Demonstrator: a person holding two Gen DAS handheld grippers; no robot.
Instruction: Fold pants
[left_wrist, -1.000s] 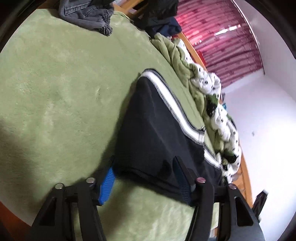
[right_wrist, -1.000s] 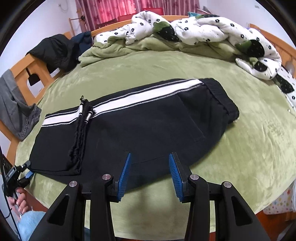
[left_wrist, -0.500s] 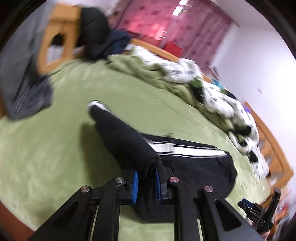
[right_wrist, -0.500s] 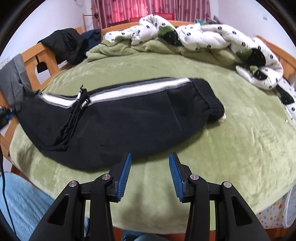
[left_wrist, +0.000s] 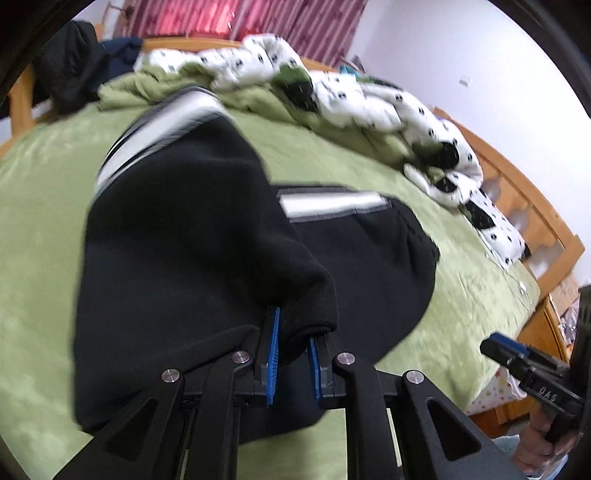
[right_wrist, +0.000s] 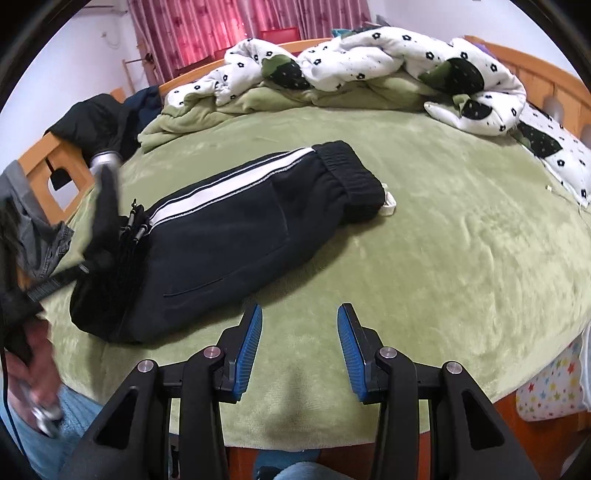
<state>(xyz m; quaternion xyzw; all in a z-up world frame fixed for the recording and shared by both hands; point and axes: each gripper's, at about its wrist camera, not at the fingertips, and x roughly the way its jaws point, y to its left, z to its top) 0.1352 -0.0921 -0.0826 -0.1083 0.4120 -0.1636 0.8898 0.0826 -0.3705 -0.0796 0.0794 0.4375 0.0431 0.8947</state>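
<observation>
Left gripper (left_wrist: 293, 345) has its fingers (left_wrist: 273, 341) clenched on a bunched black end of the pants (right_wrist: 229, 236), lifted off the bed (right_wrist: 443, 229) & draped over the rest of the garment, blocking much of the left wrist view; motion blur there. Right gripper (right_wrist: 299, 345) hangs w/ fingers (right_wrist: 251, 343) spread wide, nothing between them, over bare green blanket just beside the pants' near edge. Around: white spotted quilt (right_wrist: 369, 62) heaped along the far side, dark jacket (right_wrist: 99, 122) on the wooden frame at left, red curtains (right_wrist: 240, 26) behind, small white item (right_wrist: 388, 203) touching the cuff.
</observation>
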